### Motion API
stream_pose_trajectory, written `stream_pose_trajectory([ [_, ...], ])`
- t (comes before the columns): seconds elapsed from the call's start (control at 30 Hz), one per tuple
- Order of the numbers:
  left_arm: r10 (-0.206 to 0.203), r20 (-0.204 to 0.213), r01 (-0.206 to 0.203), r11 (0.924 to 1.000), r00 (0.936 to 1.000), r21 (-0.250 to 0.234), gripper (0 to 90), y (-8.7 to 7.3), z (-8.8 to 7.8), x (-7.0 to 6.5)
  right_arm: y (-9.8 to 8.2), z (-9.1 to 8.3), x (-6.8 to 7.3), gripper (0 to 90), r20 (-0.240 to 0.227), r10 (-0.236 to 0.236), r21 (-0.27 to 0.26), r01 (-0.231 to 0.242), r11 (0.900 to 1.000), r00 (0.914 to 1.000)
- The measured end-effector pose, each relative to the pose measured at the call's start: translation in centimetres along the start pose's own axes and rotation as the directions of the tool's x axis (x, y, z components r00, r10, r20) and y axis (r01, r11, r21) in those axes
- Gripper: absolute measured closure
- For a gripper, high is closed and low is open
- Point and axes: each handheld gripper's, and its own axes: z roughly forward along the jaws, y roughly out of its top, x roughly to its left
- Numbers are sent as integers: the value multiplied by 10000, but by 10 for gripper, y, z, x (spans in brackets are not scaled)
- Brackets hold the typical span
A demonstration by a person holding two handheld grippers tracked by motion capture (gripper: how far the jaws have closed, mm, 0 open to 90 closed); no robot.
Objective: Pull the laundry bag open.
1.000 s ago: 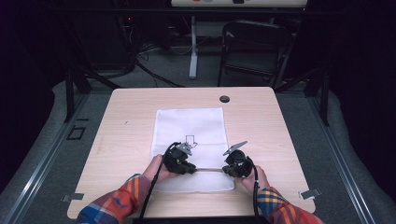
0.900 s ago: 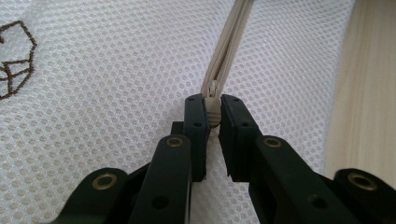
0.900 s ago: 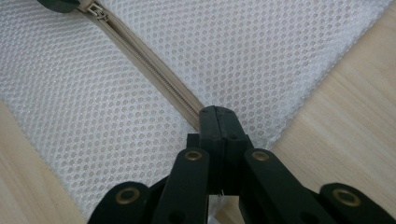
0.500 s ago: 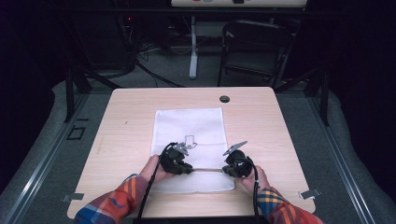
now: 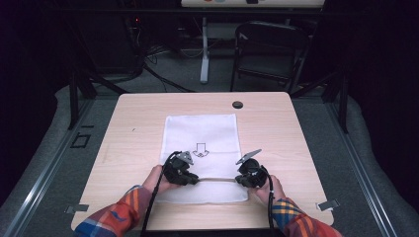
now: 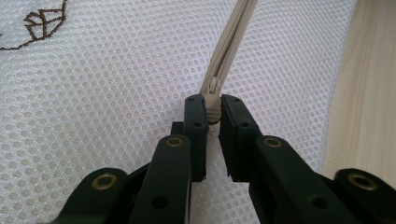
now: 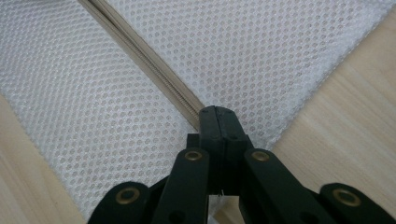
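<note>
Two grippers on the mesh bag (image 5: 200, 133), both clamped.
Your left gripper (image 6: 213, 112) pinches the zipper pull (image 6: 213, 95); your right gripper (image 7: 219, 122) grips the zipper tape's (image 7: 154, 72) end.

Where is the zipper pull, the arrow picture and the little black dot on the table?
zipper pull (image 6: 213, 100), left gripper view, its ribbed tab.
arrow picture (image 5: 200, 149), high view, arrow's middle.
black dot (image 5: 238, 104), high view, its centre.

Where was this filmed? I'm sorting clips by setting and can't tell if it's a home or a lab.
Most likely a lab or recording studio, not a home: a bare wooden table on a dark floor, a folding chair and loose cables behind it, and a person working a mesh bag with handheld grippers.
</note>
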Motion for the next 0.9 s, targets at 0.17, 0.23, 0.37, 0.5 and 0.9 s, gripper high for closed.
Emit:
stream_pose_trajectory([
  [0.17,76,-18,-76,10000,10000,48,815,-1,-2,0,0,0,0,900,-10,-6,-13,6,10000,10000],
  [0.23,4,49,-4,10000,10000,-22,814,-1,-2,0,0,0,0,900,-12,-26,10,26,10000,10000],
  [0.37,14,-10,-14,10000,10000,-20,815,-2,-3,0,0,0,0,900,-6,-2,-32,2,10000,10000],
  [0.5,-360,-174,359,9993,9992,-80,814,-13,-11,9,0,0,-1,900,-22,-32,-3,32,10000,10000],
  [0.9,-333,32,333,9994,9994,-86,814,-19,-15,8,0,0,-1,900,-24,-39,-7,39,10000,10000],
])
